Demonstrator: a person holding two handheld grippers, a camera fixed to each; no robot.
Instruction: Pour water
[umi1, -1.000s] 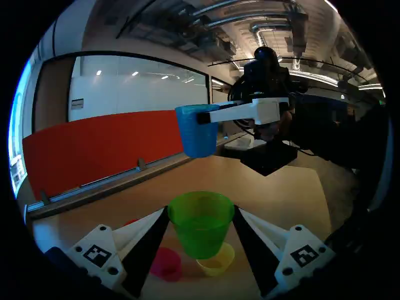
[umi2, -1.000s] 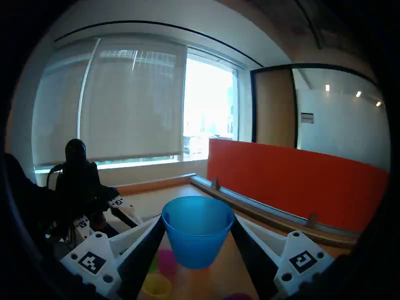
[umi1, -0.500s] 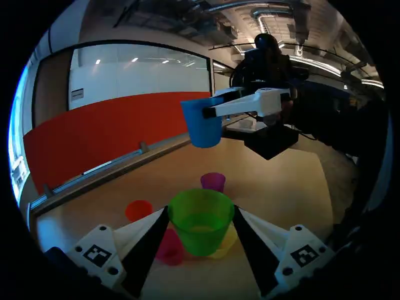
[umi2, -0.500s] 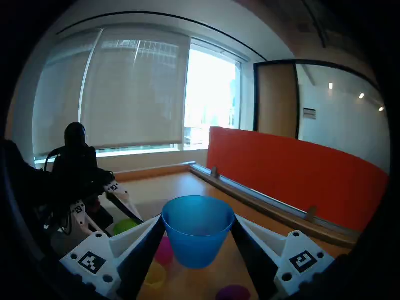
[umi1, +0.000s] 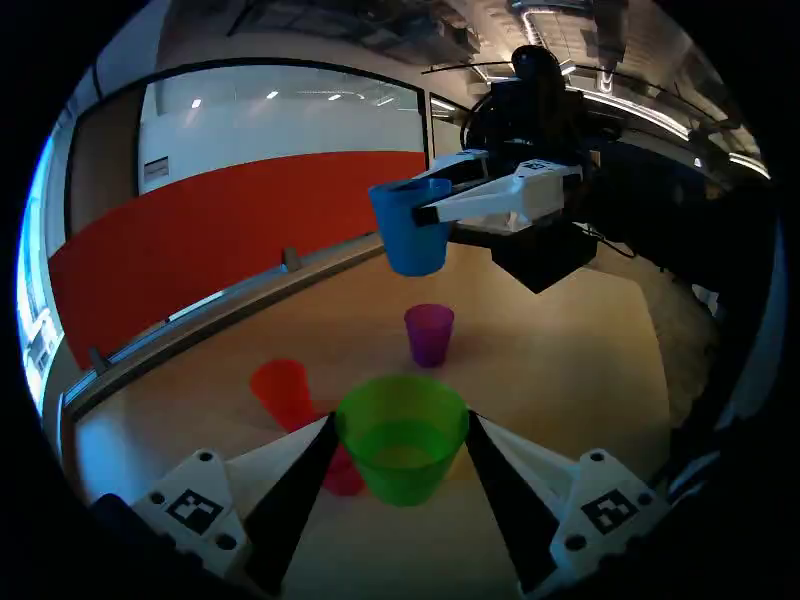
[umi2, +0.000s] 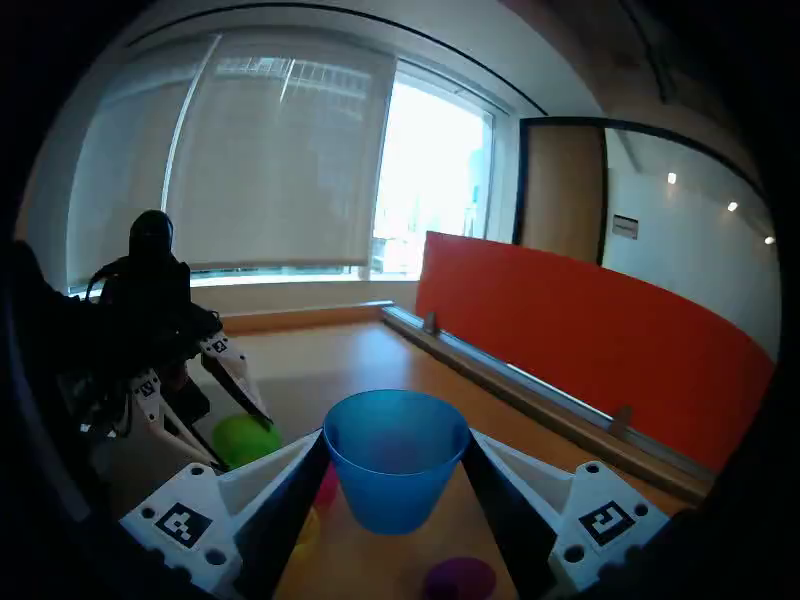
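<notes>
Where the left gripper view begins, at its own two fingers, the left gripper (umi1: 401, 432) is clamped on a green cup (umi1: 402, 458). One finger presses each side, and the cup is upright, mouth up, above the wooden table (umi1: 570, 370). Just behind the green cup a pink cup (umi1: 345, 478) peeks out low at its left, and an orange cup (umi1: 282, 390) stands near that one. Farther along the table a purple cup (umi1: 429, 335) stands upright by itself. Above and beyond the purple cup, the right gripper (umi1: 415, 205) holds a blue cup (umi1: 410, 245) in the air, roughly upright. In the right gripper view that blue cup sits squeezed between both fingers, mouth up. Whether either held cup contains water I cannot tell. Farthest off, a red partition (umi1: 200, 235) runs along the table's far edge.
</notes>
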